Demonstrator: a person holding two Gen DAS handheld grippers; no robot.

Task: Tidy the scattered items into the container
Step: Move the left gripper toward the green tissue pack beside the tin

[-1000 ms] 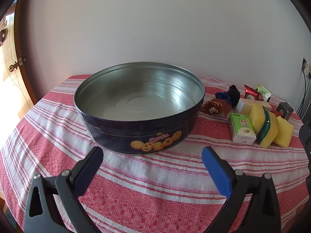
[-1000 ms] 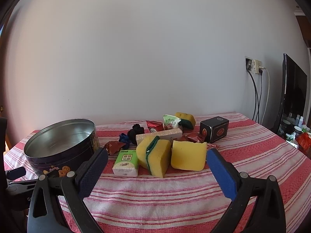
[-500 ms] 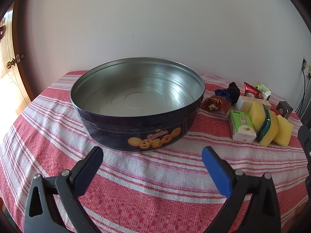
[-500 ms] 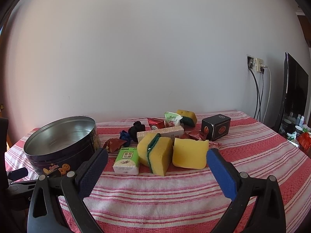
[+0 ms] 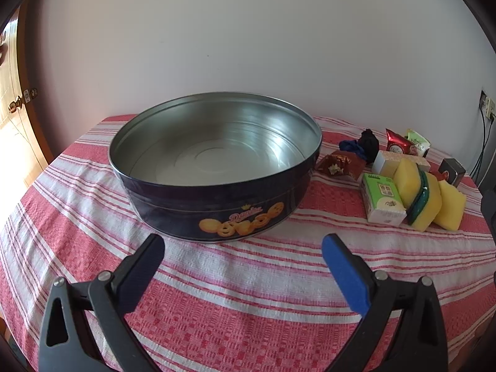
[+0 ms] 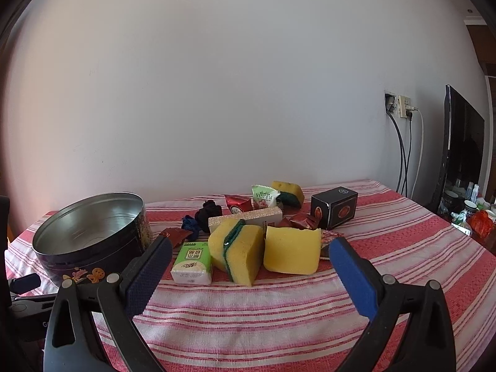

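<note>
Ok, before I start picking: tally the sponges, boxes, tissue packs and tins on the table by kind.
Yellow foam sponges: 3 (the green-layered block counted as one)
Cardboard boxes, one black, one long and pale: 2
Green soft tissue pack: 1
Round dark-blue metal cookie tin: 1
Total: 7
</note>
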